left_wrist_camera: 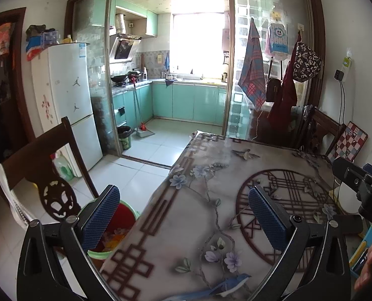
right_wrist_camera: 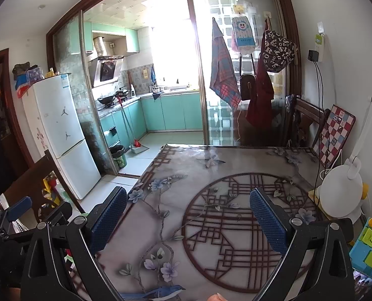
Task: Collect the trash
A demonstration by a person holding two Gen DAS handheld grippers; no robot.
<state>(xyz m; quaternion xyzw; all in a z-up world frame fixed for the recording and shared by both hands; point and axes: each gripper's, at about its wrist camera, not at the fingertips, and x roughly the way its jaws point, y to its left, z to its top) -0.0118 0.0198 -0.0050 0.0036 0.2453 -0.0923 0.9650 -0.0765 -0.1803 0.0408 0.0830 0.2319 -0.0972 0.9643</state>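
My left gripper is open and empty, held over the left edge of the patterned table. Under its left finger stands a green-rimmed red trash bucket on the floor beside the table, with colourful scraps inside. My right gripper is open and empty above the middle of the table. The right gripper also shows at the right edge of the left wrist view; the left gripper shows at the far left of the right wrist view. I see no loose trash on the table top.
A dark wooden chair stands left of the table, another at the far right. A white lamp, a checkered board and colourful boxes sit along the right wall. A fridge and a kitchen bin lie beyond.
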